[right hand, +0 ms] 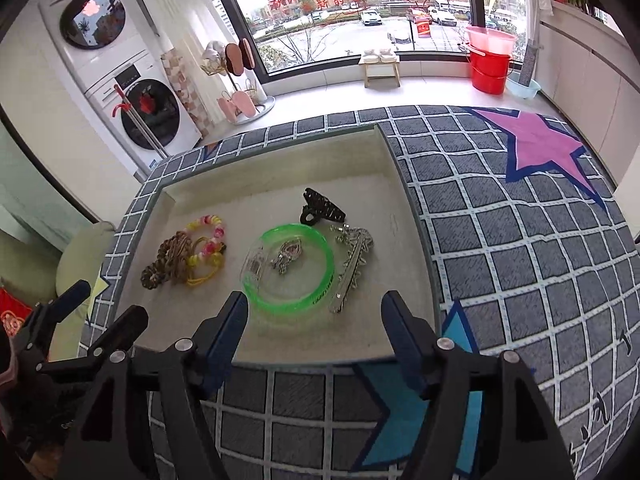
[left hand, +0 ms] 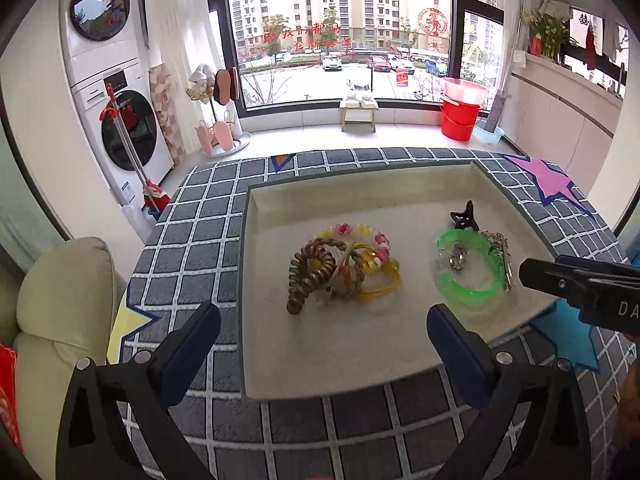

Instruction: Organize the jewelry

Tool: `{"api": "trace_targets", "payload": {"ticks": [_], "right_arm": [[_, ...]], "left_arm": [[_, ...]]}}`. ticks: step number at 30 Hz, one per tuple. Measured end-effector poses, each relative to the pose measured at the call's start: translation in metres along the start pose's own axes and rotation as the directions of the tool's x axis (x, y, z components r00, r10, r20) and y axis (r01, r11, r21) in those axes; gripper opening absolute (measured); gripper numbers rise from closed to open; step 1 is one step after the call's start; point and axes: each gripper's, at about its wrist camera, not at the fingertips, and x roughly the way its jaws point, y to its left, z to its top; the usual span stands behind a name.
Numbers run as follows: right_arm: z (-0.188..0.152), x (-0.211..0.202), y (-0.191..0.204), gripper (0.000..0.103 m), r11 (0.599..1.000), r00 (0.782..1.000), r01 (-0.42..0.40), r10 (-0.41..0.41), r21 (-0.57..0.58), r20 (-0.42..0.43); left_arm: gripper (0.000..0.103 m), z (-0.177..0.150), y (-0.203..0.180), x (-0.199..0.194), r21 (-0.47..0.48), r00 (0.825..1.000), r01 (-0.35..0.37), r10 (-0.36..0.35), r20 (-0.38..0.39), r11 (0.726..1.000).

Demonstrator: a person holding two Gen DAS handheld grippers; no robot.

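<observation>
A beige tray (left hand: 360, 344) lies on the checked cloth. On its left side a brown coil hair tie (left hand: 310, 270), a pink-and-yellow bead bracelet (left hand: 360, 236) and a yellow hair tie (left hand: 380, 284) lie piled together. On the right a green bangle (right hand: 290, 268) rings a small silver piece (right hand: 286, 256). A black claw clip (right hand: 320, 208) and a silver hair clip (right hand: 352, 264) lie beside it. My left gripper (left hand: 324, 320) hangs wide open over the tray's near part, short of the pile. My right gripper (right hand: 316, 304) is open just short of the bangle. Neither holds anything.
The table wears a grey checked cloth (right hand: 500, 240) with pink, blue and yellow stars. A cream sofa cushion (left hand: 60, 300) sits off its left edge. Beyond the far edge are stacked washing machines (left hand: 120, 120), a shoe rack, a stool and red buckets (left hand: 460, 116) by the window.
</observation>
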Motion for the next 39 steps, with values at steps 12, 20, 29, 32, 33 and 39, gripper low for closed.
{"api": "trace_targets", "payload": {"ticks": [12, 20, 29, 32, 33, 39], "right_arm": [[-0.032, -0.018, 0.007, 0.085, 0.999, 0.999, 0.031, -0.031, -0.041, 0.006], [-0.063, -0.037, 0.005, 0.085, 0.996, 0.996, 0.077, -0.074, -0.050, 0.050], [-0.092, -0.062, 0.011, 0.085, 0.991, 0.987, 0.115, -0.106, -0.061, 0.124], [-0.100, -0.072, 0.018, 0.085, 0.988, 0.979, 0.135, -0.121, -0.078, 0.163], [-0.103, -0.076, 0.021, 0.085, 0.986, 0.975, 0.144, -0.127, -0.085, 0.180], [-0.120, -0.092, 0.033, 0.085, 0.974, 0.949, 0.191, -0.152, -0.120, 0.275]], "left_arm": [[0.103, -0.029, -0.001, -0.030, -0.002, 1.000, -0.003, 0.002, -0.016, 1.000], [0.103, -0.060, -0.001, -0.056, -0.033, 1.000, -0.030, 0.030, 0.007, 0.999], [0.103, -0.085, -0.003, -0.083, -0.060, 0.997, -0.051, 0.054, 0.048, 0.997], [0.103, -0.093, -0.001, -0.089, -0.088, 0.997, -0.051, 0.056, 0.052, 0.995], [0.103, -0.096, -0.001, -0.091, -0.094, 0.997, -0.055, 0.061, 0.053, 0.994], [0.103, -0.106, -0.001, -0.101, -0.118, 0.993, -0.074, 0.084, 0.082, 0.990]]}}
